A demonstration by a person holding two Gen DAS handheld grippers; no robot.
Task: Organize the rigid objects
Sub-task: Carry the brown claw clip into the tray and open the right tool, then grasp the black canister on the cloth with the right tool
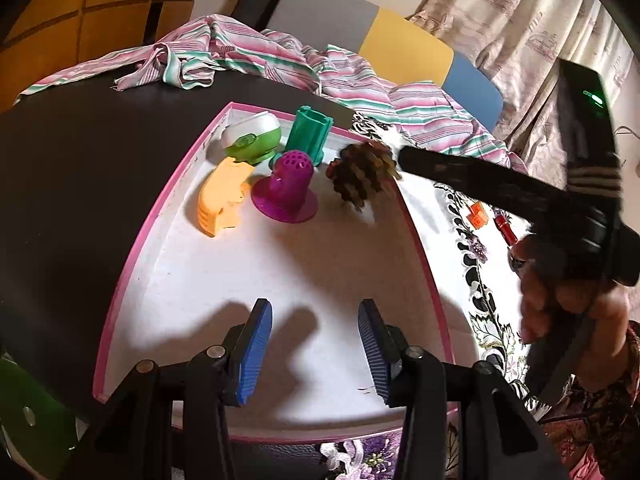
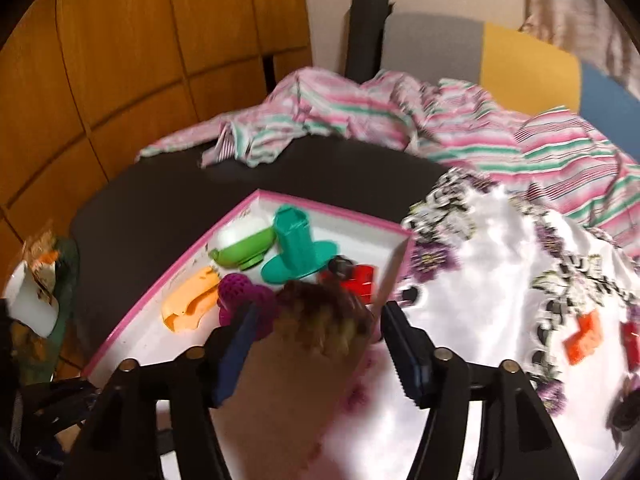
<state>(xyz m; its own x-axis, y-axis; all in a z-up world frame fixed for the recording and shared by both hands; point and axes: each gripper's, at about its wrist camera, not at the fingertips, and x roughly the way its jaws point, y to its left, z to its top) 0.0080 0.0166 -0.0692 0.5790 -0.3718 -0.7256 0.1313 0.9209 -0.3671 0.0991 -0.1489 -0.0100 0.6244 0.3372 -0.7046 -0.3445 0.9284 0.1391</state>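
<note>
Pinecone sits in the white pink-rimmed tray, far right side by the rim, blurred. Right gripper jaws spread either side of it, pads not pressing. To its left: purple perforated cup, orange piece, green-white round toy, teal holder. Left gripper spread, nothing between, over the tray's near end. Tray on dark counter; floral cloth right, striped fabric far.

Home: curtain, wooden wardrobe
</note>
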